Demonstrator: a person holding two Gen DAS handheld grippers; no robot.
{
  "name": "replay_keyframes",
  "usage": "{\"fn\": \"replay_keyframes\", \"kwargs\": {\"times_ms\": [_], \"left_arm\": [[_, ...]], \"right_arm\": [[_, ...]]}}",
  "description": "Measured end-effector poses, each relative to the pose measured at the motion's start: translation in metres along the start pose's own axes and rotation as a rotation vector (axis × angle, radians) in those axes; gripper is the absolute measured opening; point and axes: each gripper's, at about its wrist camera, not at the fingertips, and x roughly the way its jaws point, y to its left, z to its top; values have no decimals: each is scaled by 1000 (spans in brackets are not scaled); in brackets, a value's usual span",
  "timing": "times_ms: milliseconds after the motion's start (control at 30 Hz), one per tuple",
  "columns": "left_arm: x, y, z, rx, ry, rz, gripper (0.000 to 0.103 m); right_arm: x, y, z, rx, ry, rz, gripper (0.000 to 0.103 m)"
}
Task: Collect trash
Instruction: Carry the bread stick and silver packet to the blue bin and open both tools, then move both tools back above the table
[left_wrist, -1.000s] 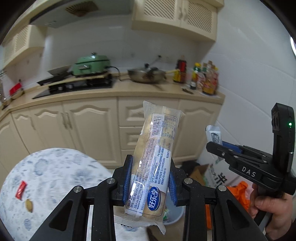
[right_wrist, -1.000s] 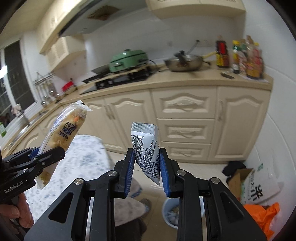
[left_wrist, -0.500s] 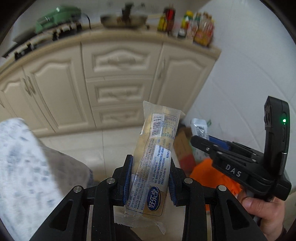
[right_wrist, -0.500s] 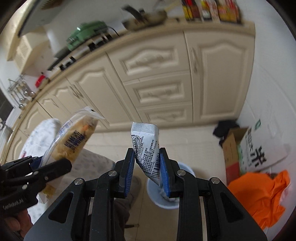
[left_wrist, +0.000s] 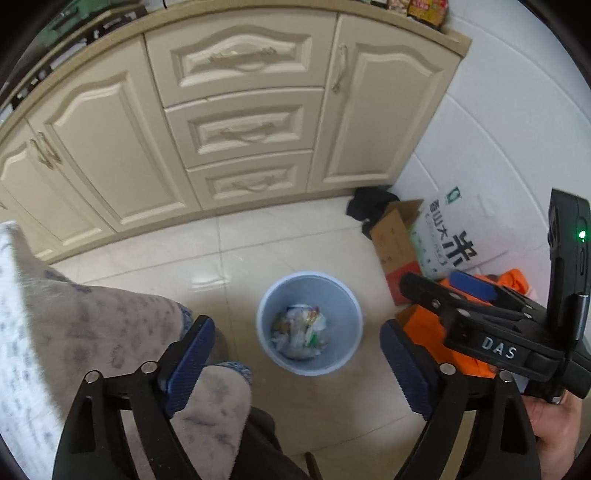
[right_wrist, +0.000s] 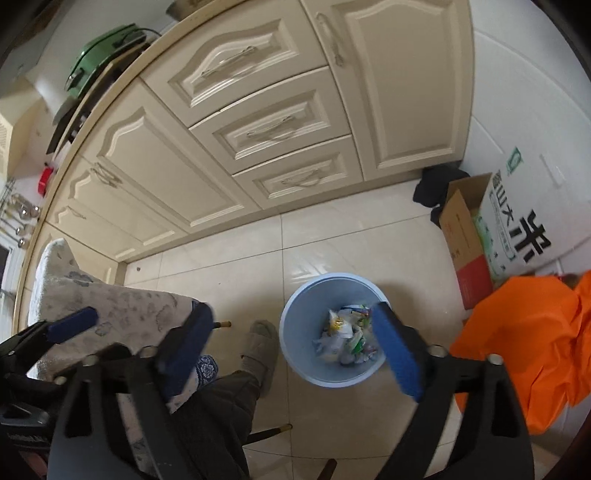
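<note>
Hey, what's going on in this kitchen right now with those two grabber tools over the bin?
A person is clearing trash with a handheld gripper in each hand. Both the left gripper and the right gripper hang over the blue trash bin on the tiled floor, jaws just opened wide with nothing between them. The bin already holds a heap of crumpled wrappers. A cardboard box and an orange bag sit nearby.
</note>
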Motion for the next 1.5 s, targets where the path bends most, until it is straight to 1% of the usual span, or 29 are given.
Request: {"fn": "replay_keyframes", "kwargs": {"times_ms": [33,100,167,233,400,600,733,767,933,1100,1133,1200,1367,1500], "left_arm": [[-2,-2,1,-1,-6,5,89],[-18,-2,-6,-7,-32,7,90],[-34,-7,-29,-3,-68,21,95],[-49,-8,-38,-7,-108,33,96],[-97,3,-67,-39,-209,30,99],[-164,27,-115,-81,-330,46,101],[-218,48,-154,-120,-407,73,102],[-231,55,-165,-133,-430,90,102],[-282,74,-213,-200,-503,137,102],[-331,89,-263,-262,-585,214,102],[-335,88,-268,-271,-595,223,102],[-353,93,-291,-303,-627,257,102],[-382,99,-331,-372,-673,311,102],[-406,107,-371,-433,-707,373,102]], "right_arm": [[-2,1,-2,2,-4,-12,103],[-5,4,-3,4,-3,-27,103],[-10,8,-5,3,-8,-42,103],[-19,15,-7,-1,-24,-44,103],[-46,40,-8,-28,-76,-24,103],[-79,82,-8,-86,-135,1,103],[-105,123,-9,-144,-188,28,103],[-109,130,-9,-155,-195,33,103],[-136,188,-18,-230,-258,76,103],[-164,252,-32,-332,-315,124,103],[-169,262,-35,-351,-323,133,103],[-179,288,-43,-402,-347,153,103],[-196,342,-64,-503,-388,205,103],[-204,382,-82,-579,-407,247,103]]}}
